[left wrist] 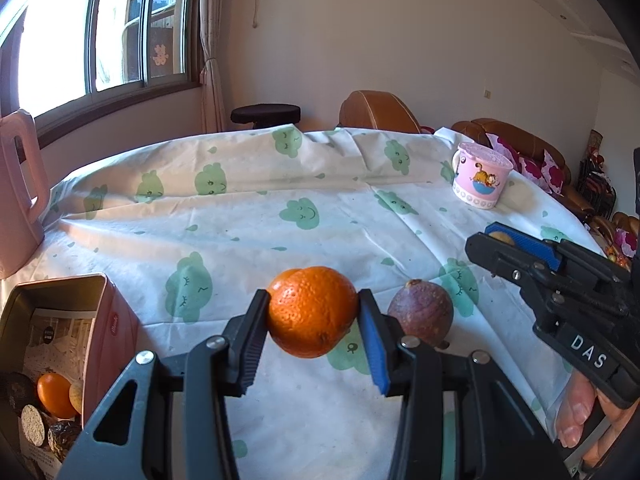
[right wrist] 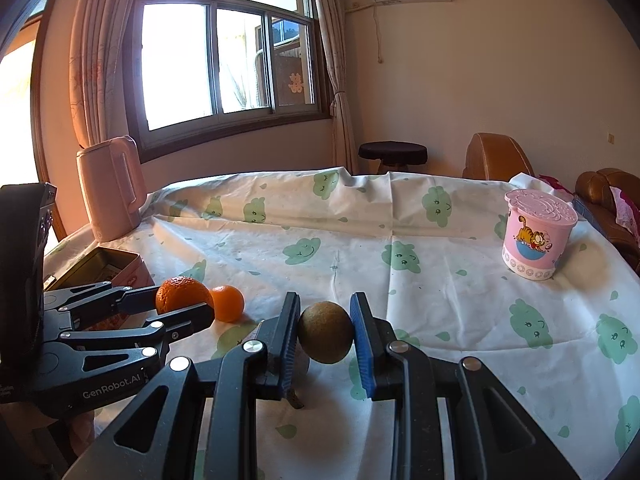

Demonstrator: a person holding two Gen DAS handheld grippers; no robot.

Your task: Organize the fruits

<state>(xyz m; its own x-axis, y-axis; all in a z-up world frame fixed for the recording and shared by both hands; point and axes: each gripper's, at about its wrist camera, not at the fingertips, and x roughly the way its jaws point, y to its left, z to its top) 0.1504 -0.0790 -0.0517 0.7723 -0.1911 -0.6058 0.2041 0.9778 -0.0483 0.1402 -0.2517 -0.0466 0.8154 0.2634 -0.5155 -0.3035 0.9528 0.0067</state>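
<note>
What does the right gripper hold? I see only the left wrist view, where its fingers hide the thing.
Observer: The right gripper is shut on a round brown-green fruit.
Operator: Is other fruit hidden behind my big orange?
Observer: Yes, a smaller orange lies on the tablecloth close beside it; I cannot tell whether they touch.

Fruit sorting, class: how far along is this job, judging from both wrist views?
Done: the pink tin already holds an orange fruit. In hand: the left gripper grips an orange, the right gripper a brown round fruit. Left: a purple fruit and a small orange on the tablecloth.
</note>
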